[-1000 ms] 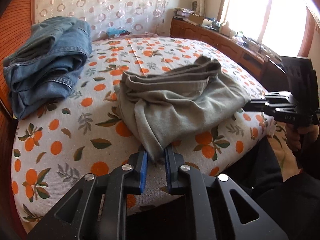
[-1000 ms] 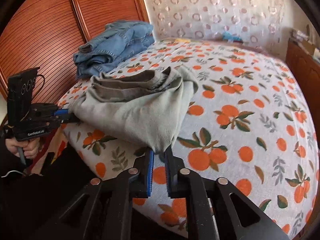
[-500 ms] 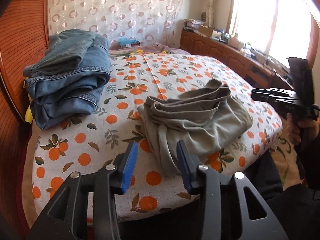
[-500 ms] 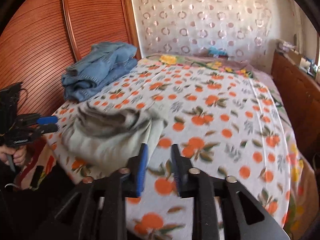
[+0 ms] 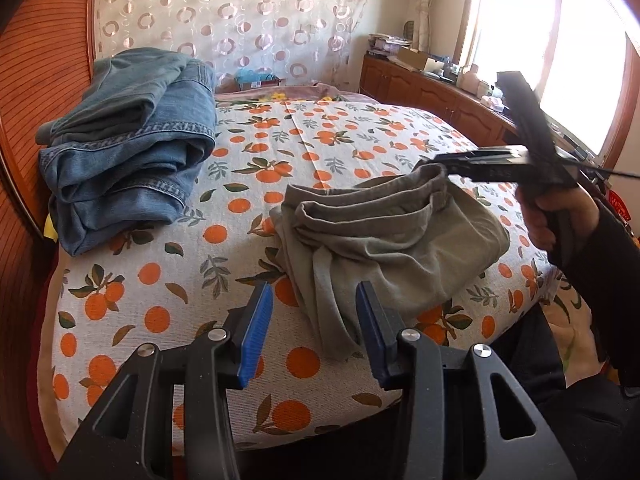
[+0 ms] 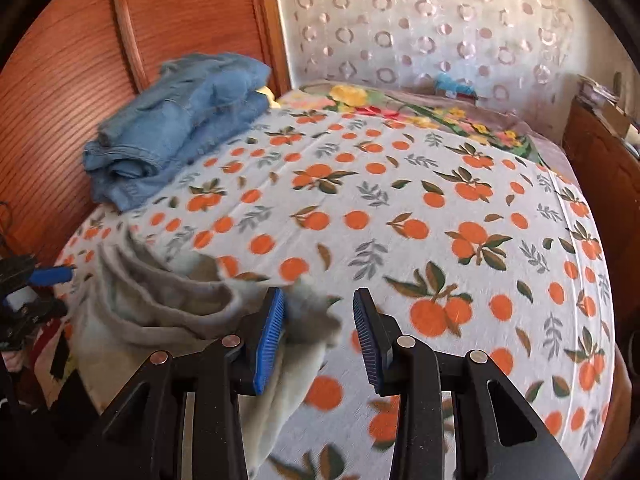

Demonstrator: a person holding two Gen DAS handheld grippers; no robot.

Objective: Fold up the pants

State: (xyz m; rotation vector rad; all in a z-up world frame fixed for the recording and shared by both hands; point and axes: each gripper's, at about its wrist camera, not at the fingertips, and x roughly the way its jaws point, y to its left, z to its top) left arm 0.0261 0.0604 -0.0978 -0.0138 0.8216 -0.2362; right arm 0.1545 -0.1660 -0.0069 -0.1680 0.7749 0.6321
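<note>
Though the grey-green pants (image 5: 384,240) already lie in a loose, lumpy fold at the near edge of the bed (image 5: 168,292), neither gripper has hold of them. The left gripper (image 5: 314,334) hangs with its jaws about half open, having just opened, and one trailing corner of cloth lies between them unpressed. The right gripper (image 6: 320,338) has likewise just spread its jaws partway, with a fabric edge just beside its left pad and nothing clamped. My worry is that the bundle sits so near the edge that a nudge, or the weight of the hanging corner, could slide it off or undo the fold. A folded pile of jeans (image 5: 128,140) rests at the far left. No containers show on the bed.
</note>
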